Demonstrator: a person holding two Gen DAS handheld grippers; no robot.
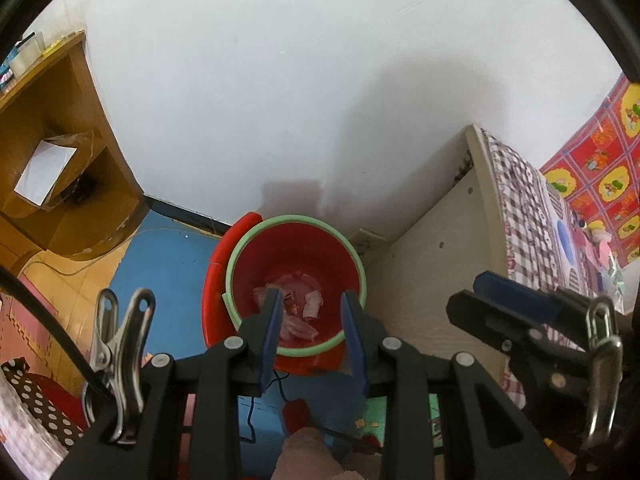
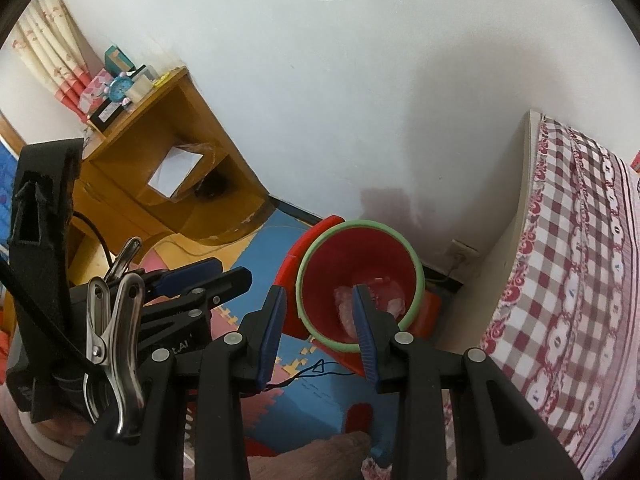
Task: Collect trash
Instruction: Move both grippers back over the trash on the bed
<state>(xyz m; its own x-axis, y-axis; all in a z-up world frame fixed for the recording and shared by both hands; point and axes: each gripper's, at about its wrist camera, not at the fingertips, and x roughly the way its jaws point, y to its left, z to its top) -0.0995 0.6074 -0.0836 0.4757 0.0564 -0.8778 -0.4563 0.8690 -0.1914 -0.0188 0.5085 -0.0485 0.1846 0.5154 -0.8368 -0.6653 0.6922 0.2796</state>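
While the left gripper (image 1: 314, 332) hangs over the bin (image 1: 296, 240), its jaws stand apart with nothing between them. Trash (image 1: 296, 312) (clear wrappers, white scraps) lies at the bin's bottom. Bin stands on the blue mat (image 1: 168, 264) by the wall, bed (image 1: 520, 208) right, shelf (image 1: 60, 152) far left. Right gripper (image 1: 500, 296) shows at the right edge.

Right view: right gripper (image 2: 320, 328) also gapes empty, bin (image 2: 360, 248) beyond its tips, trash (image 2: 384, 296) inside.
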